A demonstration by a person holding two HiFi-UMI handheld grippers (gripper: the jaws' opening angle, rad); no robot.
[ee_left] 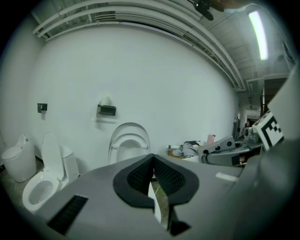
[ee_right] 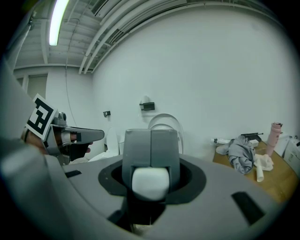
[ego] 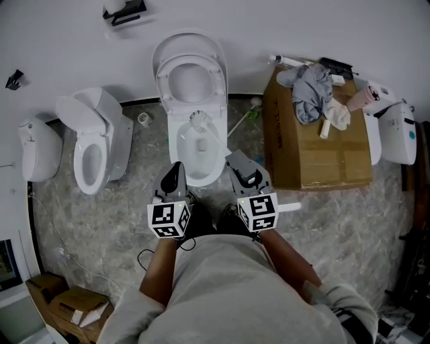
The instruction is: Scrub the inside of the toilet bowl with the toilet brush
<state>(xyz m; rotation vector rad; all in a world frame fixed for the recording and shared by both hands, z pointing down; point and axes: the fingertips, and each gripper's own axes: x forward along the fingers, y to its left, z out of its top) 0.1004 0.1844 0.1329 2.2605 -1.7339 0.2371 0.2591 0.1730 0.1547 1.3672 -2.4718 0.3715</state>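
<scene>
Your right gripper (ego: 236, 163) clamped the toilet brush (ego: 199, 121) by its handle, and its own view showed only the white butt end. The brush head sat at the back of the toilet bowl (ego: 181, 144). Your left gripper (ego: 176, 172) hovered closed and empty. A cardboard box (ego: 316, 154) stood close on the right.

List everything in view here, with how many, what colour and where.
white toilet with raised lid: one, white, centre
white long-handled toilet brush: one, white, head in that bowl
second white toilet: one, white, left of centre
brown cardboard box: one, brown, right of the toilet
crumpled grey cloth: one, grey, on the box
pink bottle: one, pink, box's right side
black wall holder: one, black, on the wall
left tool: one, grey, shut, empty
right tool: one, grey, shut on the brush
</scene>
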